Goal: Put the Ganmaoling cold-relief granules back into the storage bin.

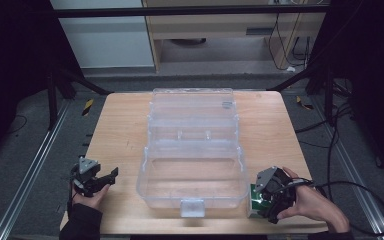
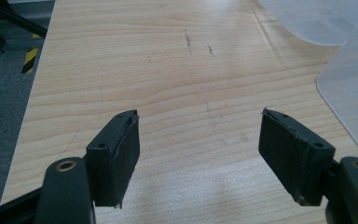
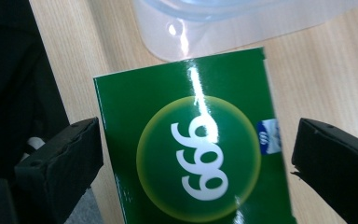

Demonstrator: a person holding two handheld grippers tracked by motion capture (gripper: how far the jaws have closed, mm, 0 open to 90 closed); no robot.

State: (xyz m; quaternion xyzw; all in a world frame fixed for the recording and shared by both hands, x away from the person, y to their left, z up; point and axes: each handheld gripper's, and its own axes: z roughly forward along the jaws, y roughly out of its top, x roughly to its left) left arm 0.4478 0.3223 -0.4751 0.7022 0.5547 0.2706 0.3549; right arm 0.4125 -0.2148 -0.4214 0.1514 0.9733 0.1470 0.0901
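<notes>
Right gripper hangs over the green box, jaws apart either side of it, not clamped; box lies flat on the table just beside the clear case. Left gripper gapes wide over bare wood

one clear plastic storage box with its lid open at the frame's centre, one green carton at lower right, two grippers, one wooden table.

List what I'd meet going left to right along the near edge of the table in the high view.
Left gripper, jaws apart → clear plastic storage box with its lid open → green cardboard box → right gripper, jaws open around that box.
</notes>
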